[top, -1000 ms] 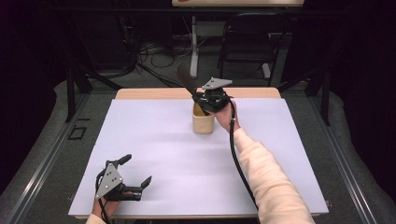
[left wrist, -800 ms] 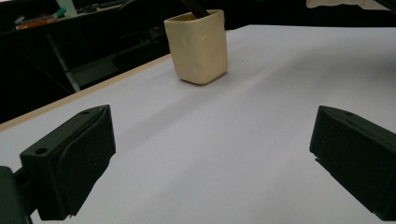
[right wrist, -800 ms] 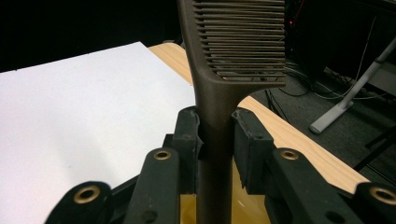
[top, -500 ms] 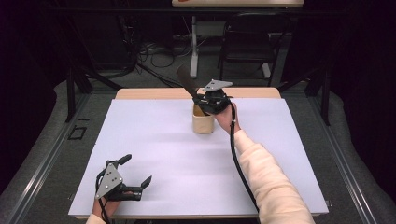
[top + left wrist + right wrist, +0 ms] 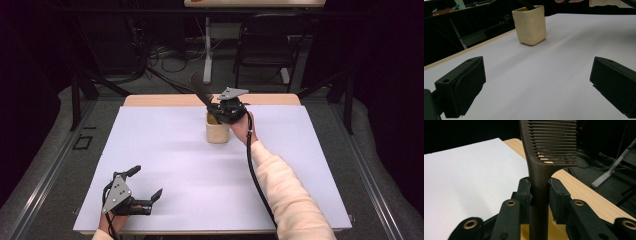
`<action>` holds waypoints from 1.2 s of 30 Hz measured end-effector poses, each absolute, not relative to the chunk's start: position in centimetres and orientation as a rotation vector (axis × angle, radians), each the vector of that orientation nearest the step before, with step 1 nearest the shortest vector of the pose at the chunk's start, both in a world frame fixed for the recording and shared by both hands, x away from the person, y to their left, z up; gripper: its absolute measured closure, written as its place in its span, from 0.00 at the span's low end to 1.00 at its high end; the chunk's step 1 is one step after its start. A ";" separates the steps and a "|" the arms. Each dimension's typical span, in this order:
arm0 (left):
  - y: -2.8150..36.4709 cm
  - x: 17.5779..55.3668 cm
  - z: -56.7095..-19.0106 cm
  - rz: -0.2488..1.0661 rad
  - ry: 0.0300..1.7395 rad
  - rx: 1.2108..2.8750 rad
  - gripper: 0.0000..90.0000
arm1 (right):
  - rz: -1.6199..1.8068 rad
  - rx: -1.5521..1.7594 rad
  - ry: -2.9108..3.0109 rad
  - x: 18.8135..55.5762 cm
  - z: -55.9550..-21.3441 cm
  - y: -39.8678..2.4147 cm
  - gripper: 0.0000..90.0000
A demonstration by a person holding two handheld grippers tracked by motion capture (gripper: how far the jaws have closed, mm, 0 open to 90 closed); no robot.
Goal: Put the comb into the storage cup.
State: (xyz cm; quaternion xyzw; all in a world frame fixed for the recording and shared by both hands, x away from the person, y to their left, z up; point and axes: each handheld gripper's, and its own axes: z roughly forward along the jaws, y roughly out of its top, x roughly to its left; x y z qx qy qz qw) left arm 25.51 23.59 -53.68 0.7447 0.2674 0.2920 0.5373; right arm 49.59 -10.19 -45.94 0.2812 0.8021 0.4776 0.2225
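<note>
Comb [image 5: 200, 91], dark brown, sticks up and leans left out of a cream cup [image 5: 217, 132] that stands toward the far middle of the white table [image 5: 165, 150] in the high view; the right gripper [image 5: 224, 109] sits over the cup, clenched on the comb's handle, while the left gripper [image 5: 142, 192] rests at the near left corner, jaws spread apart
From the left gripper view, both black jaws stand wide with bare white surface between them, the cup [image 5: 530, 24] far ahead
From the right gripper view, the jaws press the comb [image 5: 544, 170] handle from both sides, teeth pointing right
</note>
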 end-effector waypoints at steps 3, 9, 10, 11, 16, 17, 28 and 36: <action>23.6 25.5 -53.7 0.695 0.637 1.772 0.00 | 1.319 0.781 2.216 49.6 -45.9 -10.3 0.80; 23.6 25.5 -53.7 0.696 0.635 1.772 0.00 | 1.316 0.775 2.220 49.6 -45.8 -10.4 0.80; 23.6 25.5 -53.7 0.694 0.636 1.772 0.00 | 1.314 0.775 2.221 49.6 -45.8 -10.4 0.80; 23.6 25.5 -53.7 0.694 0.635 1.773 0.00 | 1.316 0.776 2.221 49.6 -45.9 -10.4 0.80; 23.6 25.5 -53.7 0.696 0.635 1.772 0.00 | 1.311 0.783 2.222 49.8 -46.2 -10.5 0.80; 23.6 25.5 -53.7 0.695 0.635 1.772 0.00 | 1.311 0.789 2.223 49.8 -46.2 -10.5 0.80; 23.6 25.6 -53.7 0.696 0.632 1.775 0.00 | 1.287 0.783 2.242 49.9 -46.6 -10.2 0.80; 23.6 25.5 -53.7 0.694 0.633 1.774 0.00 | 1.256 0.787 2.256 49.7 -46.9 -10.4 0.79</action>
